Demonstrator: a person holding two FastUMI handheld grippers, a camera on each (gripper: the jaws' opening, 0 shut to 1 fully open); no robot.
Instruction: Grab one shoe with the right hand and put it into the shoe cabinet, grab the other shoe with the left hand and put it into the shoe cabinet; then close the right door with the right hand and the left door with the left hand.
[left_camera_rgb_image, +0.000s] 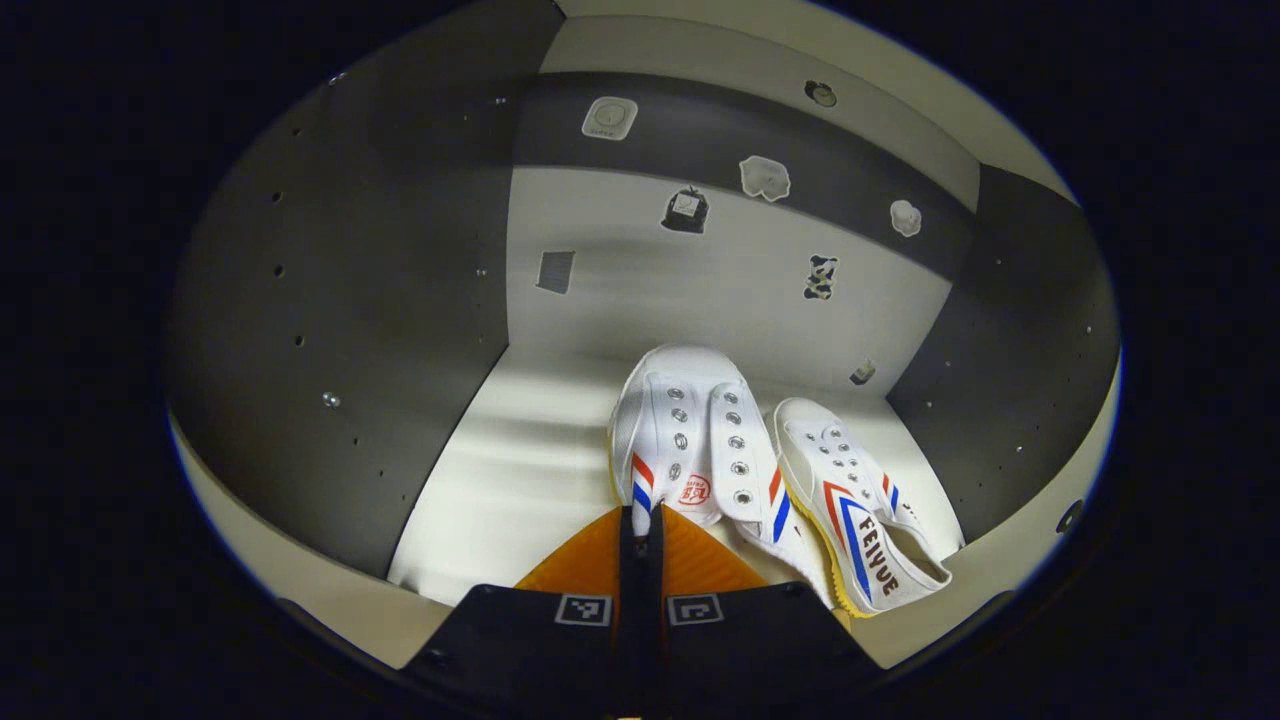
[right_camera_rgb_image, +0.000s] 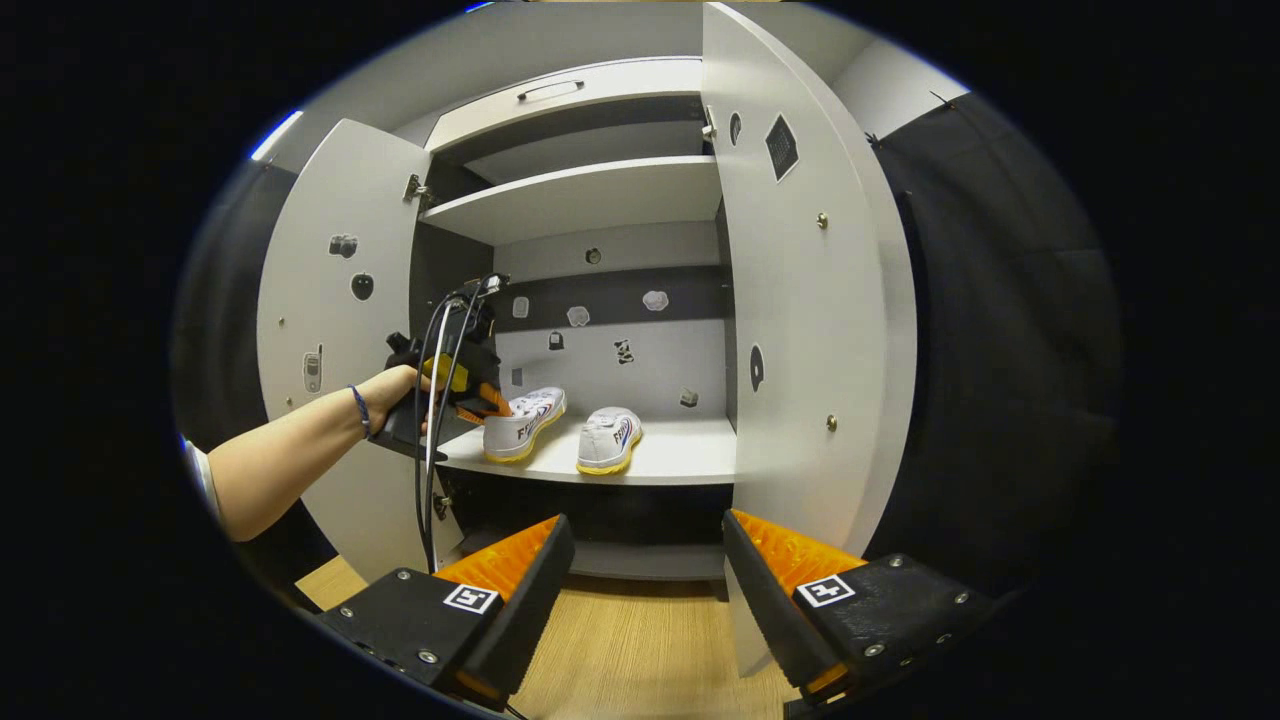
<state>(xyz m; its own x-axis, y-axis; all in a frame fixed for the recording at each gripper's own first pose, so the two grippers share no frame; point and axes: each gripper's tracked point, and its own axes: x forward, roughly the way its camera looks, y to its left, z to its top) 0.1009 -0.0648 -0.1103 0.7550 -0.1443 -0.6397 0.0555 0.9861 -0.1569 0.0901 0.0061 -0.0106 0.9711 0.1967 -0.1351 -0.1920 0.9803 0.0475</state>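
Two white canvas shoes with red and blue stripes stand side by side on the cabinet's middle shelf (right_camera_rgb_image: 690, 455). In the left gripper view, my left gripper (left_camera_rgb_image: 640, 512) is shut on the rear rim of the nearer shoe (left_camera_rgb_image: 690, 430), which rests on the shelf; the second shoe (left_camera_rgb_image: 860, 520) lies just to its right, touching it. The right gripper view shows that left gripper (right_camera_rgb_image: 470, 392), held by a hand, at the left shoe (right_camera_rgb_image: 522, 420), with the other shoe (right_camera_rgb_image: 610, 440) beside it. My right gripper (right_camera_rgb_image: 640, 560) hangs open and empty in front of the cabinet, below shelf level.
Both cabinet doors stand wide open: the left door (right_camera_rgb_image: 330, 300) behind the person's forearm (right_camera_rgb_image: 290, 450), the right door (right_camera_rgb_image: 800, 300) close to my right finger. An upper shelf (right_camera_rgb_image: 580, 195) sits above. Wooden floor (right_camera_rgb_image: 640, 650) lies below. Dark side walls (left_camera_rgb_image: 350, 330) flank the shoes.
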